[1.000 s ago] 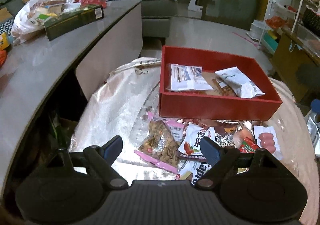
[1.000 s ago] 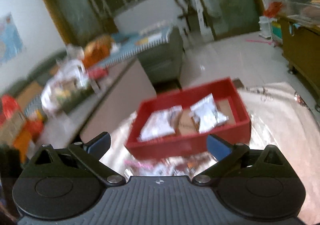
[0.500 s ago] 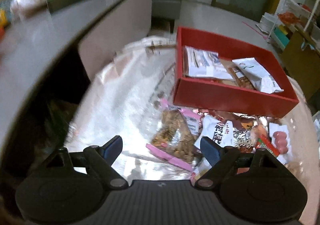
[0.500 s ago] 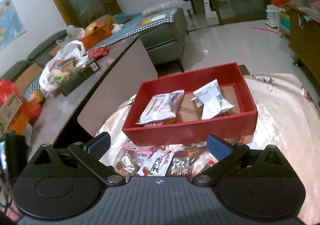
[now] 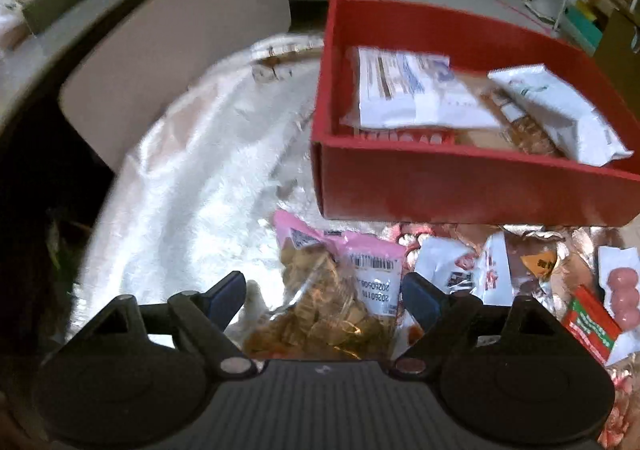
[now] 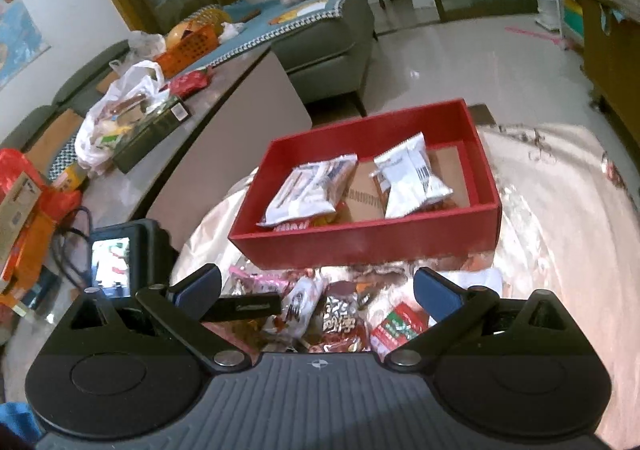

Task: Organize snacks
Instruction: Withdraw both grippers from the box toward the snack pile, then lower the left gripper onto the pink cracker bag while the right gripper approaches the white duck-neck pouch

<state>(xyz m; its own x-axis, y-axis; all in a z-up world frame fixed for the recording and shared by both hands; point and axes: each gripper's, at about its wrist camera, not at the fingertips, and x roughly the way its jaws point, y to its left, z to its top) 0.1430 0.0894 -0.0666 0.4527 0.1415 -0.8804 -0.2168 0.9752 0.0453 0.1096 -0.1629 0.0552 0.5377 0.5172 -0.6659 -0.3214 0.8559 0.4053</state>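
L fingers [image 5: 322, 296] spread | pink nut bag [image 5: 336, 298] between, long axis toward red box [image 5: 460, 185]

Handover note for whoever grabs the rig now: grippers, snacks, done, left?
Left gripper: open, empty, low over the pink-edged nut bag.
Right gripper: open, empty, above the loose pile.
Done: two white packets and a few others lie in the red box.
Left: nut bag, red-green pack and the other loose snacks on the foil in front of the box.
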